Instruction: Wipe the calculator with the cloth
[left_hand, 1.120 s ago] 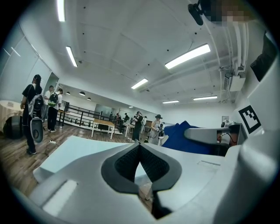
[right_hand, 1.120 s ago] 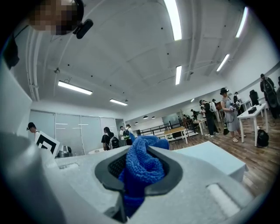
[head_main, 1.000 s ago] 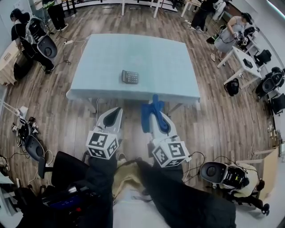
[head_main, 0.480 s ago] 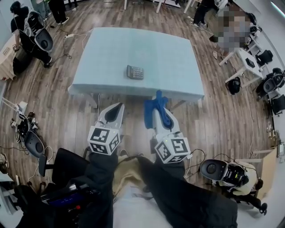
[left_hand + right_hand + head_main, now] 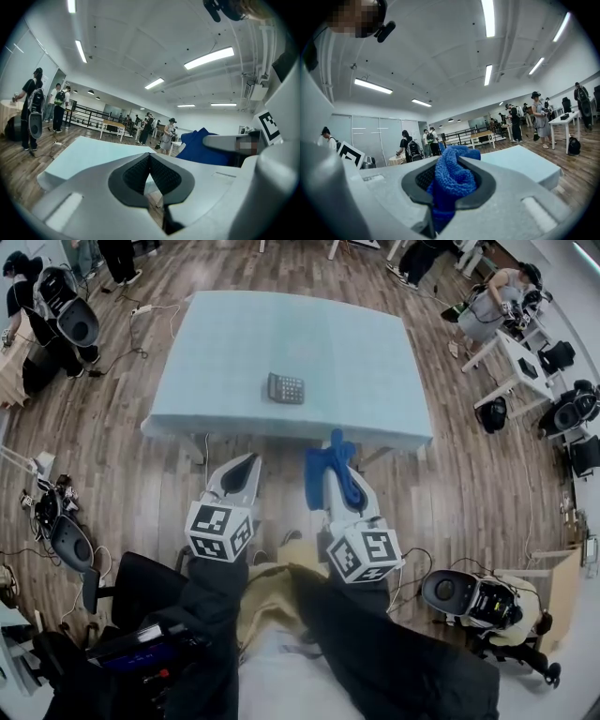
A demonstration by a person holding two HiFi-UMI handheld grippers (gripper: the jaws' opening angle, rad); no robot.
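A dark calculator (image 5: 286, 388) lies flat on the pale blue table (image 5: 225, 352), near its front edge. Both grippers hang short of the table, over the wooden floor. My right gripper (image 5: 330, 461) is shut on a blue cloth (image 5: 325, 465), which bunches up between the jaws; in the right gripper view the cloth (image 5: 452, 180) fills the gap between the jaws. My left gripper (image 5: 246, 468) is shut with nothing in it; its dark pads (image 5: 136, 174) meet in the left gripper view. The calculator does not show in either gripper view.
The table's front edge (image 5: 281, 432) lies just beyond both grippers. Desks (image 5: 514, 362) and chairs (image 5: 574, 409) stand at the right, people with gear (image 5: 52, 310) at the far left. A helmet-like device (image 5: 464, 601) sits on the floor at the right.
The table and calculator have drifted slightly up and right in the head view. Both grippers keep their pose, the right one still holding the cloth.
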